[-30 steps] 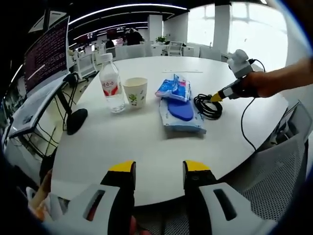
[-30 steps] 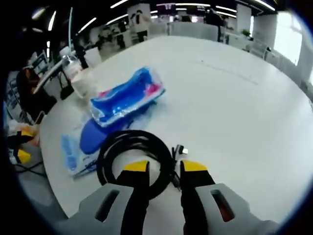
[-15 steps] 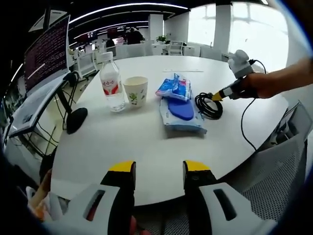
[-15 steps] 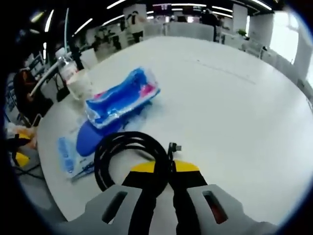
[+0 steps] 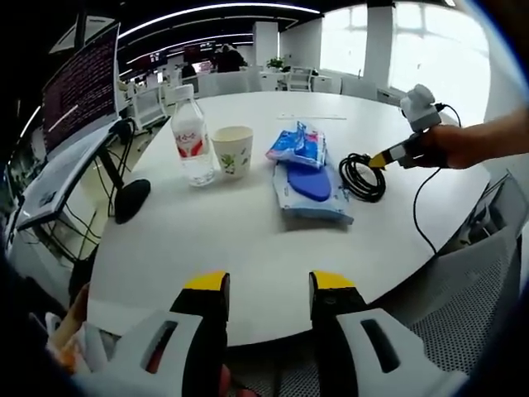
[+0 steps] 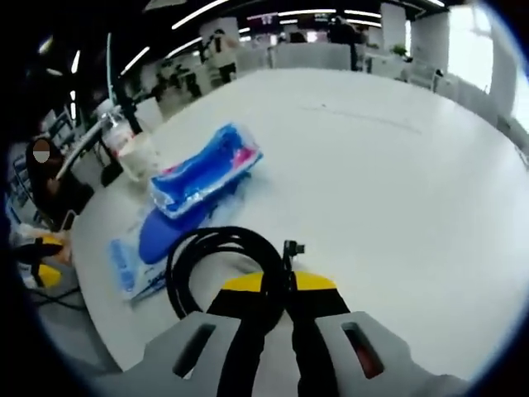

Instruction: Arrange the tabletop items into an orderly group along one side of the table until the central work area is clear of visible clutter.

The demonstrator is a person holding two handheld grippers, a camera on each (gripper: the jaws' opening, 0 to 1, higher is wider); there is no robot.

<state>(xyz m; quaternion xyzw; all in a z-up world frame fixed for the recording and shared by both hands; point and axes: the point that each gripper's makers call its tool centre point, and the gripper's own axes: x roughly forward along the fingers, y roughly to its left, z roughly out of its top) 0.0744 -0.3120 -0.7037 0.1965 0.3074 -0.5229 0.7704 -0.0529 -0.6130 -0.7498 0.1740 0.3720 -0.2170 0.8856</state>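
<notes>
A coiled black cable point(image 6: 216, 263) hangs just off the white round table point(image 6: 397, 190), with my right gripper point(image 6: 278, 286) shut on its strand. In the left gripper view the same cable point(image 5: 364, 174) dangles from the right gripper point(image 5: 385, 157) held by a hand at the right. A blue snack bag point(image 5: 296, 146) leans on a flat blue wet-wipe pack point(image 5: 309, 188) in the table's middle. A paper cup point(image 5: 232, 152) and a water bottle point(image 5: 192, 137) stand to the left. My left gripper point(image 5: 269, 285) is open near the table's front edge, holding nothing.
A monitor point(image 5: 78, 93) on an arm with a black round base point(image 5: 131, 198) stands at the table's left edge. A mesh chair point(image 5: 475, 289) sits at the lower right. Desks and chairs fill the room behind. The table's near front part point(image 5: 207, 256) is bare.
My right gripper shut on the cable and has raised it slightly; the coil now hangs more upright. The left gripper has not moved.
</notes>
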